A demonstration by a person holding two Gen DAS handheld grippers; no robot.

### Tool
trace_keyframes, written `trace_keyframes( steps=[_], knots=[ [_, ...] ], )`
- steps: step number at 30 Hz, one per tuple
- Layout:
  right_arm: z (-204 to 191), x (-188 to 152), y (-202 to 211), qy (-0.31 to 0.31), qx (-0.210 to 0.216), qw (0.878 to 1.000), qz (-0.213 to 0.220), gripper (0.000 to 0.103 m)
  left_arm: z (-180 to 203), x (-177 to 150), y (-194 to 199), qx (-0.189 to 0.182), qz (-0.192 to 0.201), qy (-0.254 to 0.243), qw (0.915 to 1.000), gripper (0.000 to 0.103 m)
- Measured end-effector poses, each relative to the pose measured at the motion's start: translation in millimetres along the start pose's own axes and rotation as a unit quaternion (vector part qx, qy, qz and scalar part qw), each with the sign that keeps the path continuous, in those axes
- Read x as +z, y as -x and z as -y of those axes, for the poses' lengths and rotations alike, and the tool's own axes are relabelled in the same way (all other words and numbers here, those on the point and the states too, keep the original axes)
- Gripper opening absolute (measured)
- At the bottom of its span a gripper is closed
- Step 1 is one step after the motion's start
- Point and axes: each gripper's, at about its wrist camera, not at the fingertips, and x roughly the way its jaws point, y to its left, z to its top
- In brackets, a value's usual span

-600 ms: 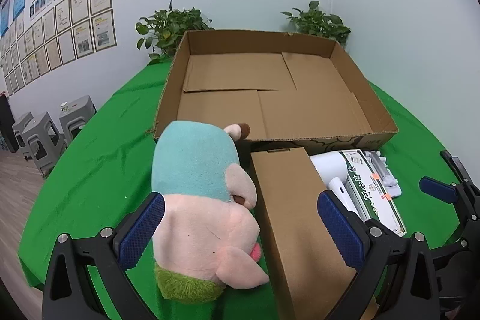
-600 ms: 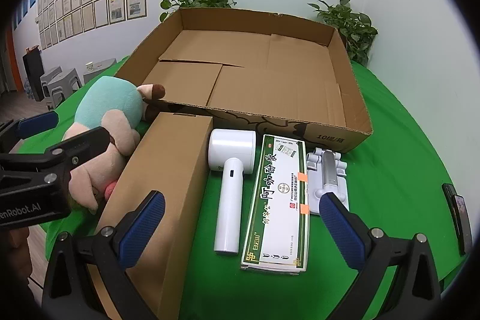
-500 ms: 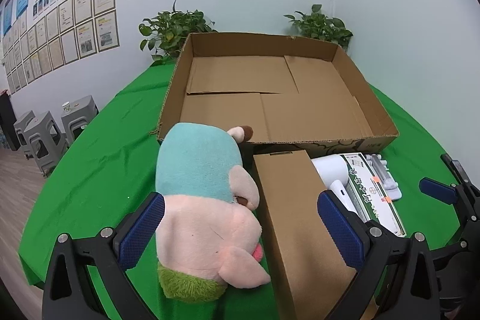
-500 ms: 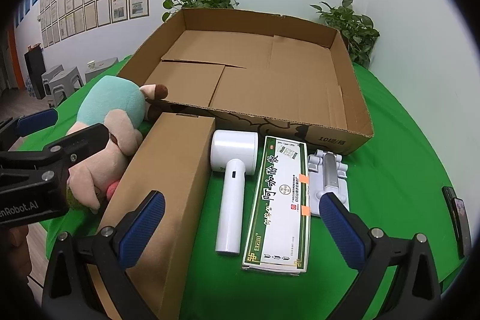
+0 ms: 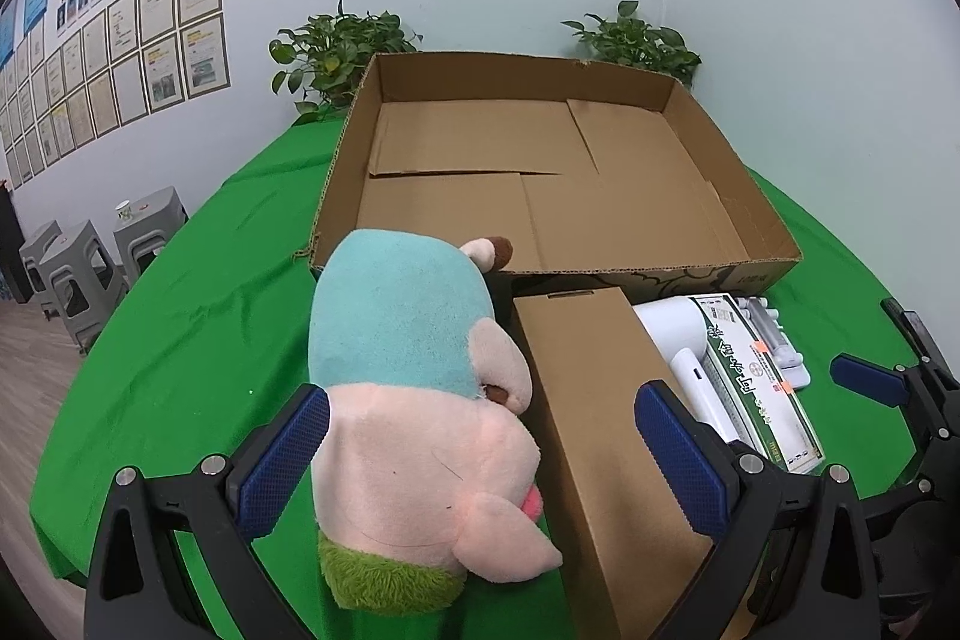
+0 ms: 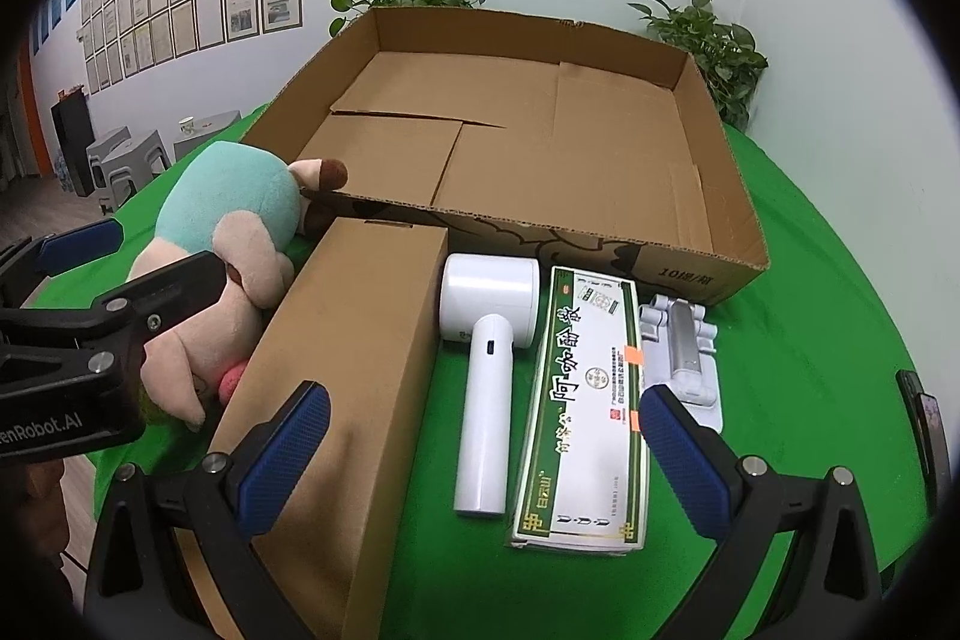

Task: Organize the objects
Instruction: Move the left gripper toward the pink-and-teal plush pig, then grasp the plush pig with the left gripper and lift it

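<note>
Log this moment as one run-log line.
stage: pre-grasp | left gripper: open, around plush toy | right gripper: open, over white handheld device | open cardboard box: empty

Your closed brown box (image 6: pixel 336 400) runs off the near edge in both views, so its near end is unseen. The box hides the plush toy's (image 6: pixel 240 244) right side in the right wrist view. The small print on the green-and-white carton (image 6: pixel 585 400) is too fine to read.
</note>
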Motion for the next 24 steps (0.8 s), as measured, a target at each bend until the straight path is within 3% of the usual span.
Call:
trace_keyframes(
  steps=[8, 18, 24],
  knots=[
    [8, 1, 4, -0.006, 0.010, 1.000, 0.009, 0.102, 5, 3, 8, -0.011, 0.014, 0.008, 0.9998, 0.103],
    [21, -2, 4, -0.030, 0.010, 0.999, 0.012, 0.102, 11, 1, 3, -0.018, 0.004, -0.003, 0.9998, 0.103],
    [17, -1, 5, -0.020, 0.037, 0.999, 0.011, 0.102, -4, -3, 4, -0.027, 0.001, 0.019, 0.9995, 0.103]
  ],
)
